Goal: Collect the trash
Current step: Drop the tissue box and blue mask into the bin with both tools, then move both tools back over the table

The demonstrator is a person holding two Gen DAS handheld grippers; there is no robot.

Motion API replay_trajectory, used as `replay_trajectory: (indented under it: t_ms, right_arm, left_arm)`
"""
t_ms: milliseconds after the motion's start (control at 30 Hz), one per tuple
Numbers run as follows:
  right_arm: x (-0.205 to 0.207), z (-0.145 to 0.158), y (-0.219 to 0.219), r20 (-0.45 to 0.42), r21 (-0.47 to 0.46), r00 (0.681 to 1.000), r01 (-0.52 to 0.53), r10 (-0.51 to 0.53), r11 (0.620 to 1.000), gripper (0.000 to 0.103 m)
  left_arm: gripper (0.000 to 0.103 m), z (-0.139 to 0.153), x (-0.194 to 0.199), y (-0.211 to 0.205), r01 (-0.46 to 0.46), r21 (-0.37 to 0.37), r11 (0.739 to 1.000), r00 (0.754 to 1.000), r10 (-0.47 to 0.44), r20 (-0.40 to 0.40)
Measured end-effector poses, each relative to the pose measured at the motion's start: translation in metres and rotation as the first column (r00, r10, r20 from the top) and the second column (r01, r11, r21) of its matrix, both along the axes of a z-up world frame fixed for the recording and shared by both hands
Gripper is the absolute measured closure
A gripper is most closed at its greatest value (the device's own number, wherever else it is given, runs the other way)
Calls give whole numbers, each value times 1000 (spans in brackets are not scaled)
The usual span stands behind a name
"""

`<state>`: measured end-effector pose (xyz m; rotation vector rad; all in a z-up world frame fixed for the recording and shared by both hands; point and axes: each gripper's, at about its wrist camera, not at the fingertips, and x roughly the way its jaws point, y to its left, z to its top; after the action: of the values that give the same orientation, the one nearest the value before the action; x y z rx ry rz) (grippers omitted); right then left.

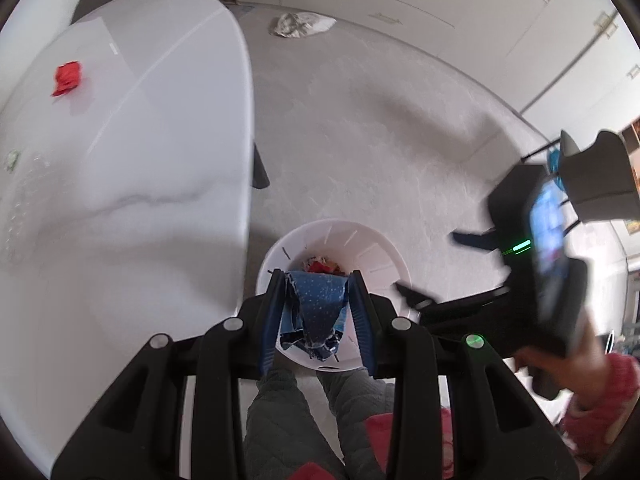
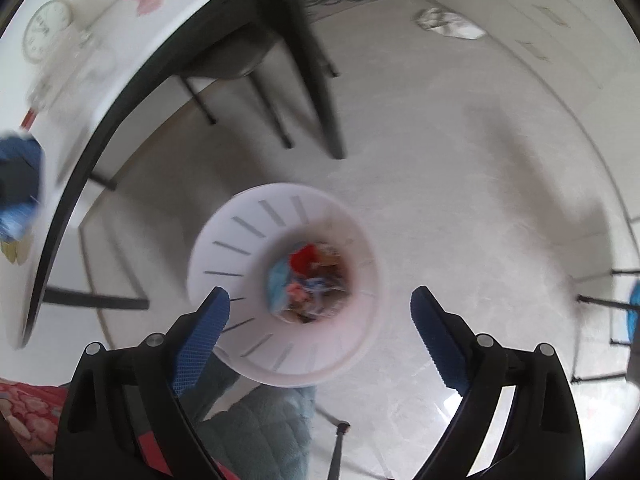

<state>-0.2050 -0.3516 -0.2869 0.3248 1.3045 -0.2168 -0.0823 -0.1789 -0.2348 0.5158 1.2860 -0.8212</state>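
1. My left gripper (image 1: 318, 280) pinches a blue wrapper (image 1: 316, 312) above the white bin (image 1: 384, 256).
2. My right gripper (image 2: 320, 300) is spread wide, nothing between (bin (image 2: 224, 256) below, already holding scraps).

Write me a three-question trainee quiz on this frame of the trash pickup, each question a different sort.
1. True or false: the left hand-held gripper holds a blue wrapper.
2. Multiple choice: the right hand-held gripper is A) shut on a red wrapper, B) open and empty above the bin, C) resting on the table.
3. Short answer: name one piece of trash not yet in the bin.

Key: 1. True, the pads press on it over the bin. 2. B. 3. The red wrapper on the table, or the crumpled white bag on the floor.
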Motion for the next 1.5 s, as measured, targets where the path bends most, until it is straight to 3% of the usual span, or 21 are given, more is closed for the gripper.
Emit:
replay_trajectory:
  t_ms: [167,233,267,300,367,833,1133,1333,1500]
  right_arm:
    - [-19,25,-24,1,-61,998,58,-58,996,9]
    - [-26,33,-27,14,-62,997,70,-70,996,9]
    - [-28,35,-28,17,-62,997,75,-74,995,9]
    - [-30,35,-27,19,-60,997,79,-78,995,9]
    - [-32,38,-25,23,-56,996,82,-81,995,9]
    - [-19,53,-10,37,-72,999,19,-16,997,9]
    - [-2,64,7,50,-88,997,-51,56,995,9]
    - [22,85,27,77,-106,987,-135,144,985,9]
    - [45,102,63,140,-79,957,-246,255,966,9]
  left_arm:
    - [67,-17,-8,-19,53,14,998,998,-53,-45]
    - [49,-21,-14,-25,74,11,997,994,-73,-77]
    - [31,-21,-17,-26,78,7,997,994,-77,-79]
    - [20,-18,-19,-26,78,-1,997,995,-78,-67]
    - [11,-14,-23,-26,79,-6,997,996,-80,-43]
    - [10,11,-12,-9,3,-27,1000,1000,-2,5]
    - [10,38,1,25,-80,-52,995,995,83,54]
    - [10,63,15,66,-188,-76,979,978,194,81]
    - [10,84,27,117,-305,-92,948,942,314,115]
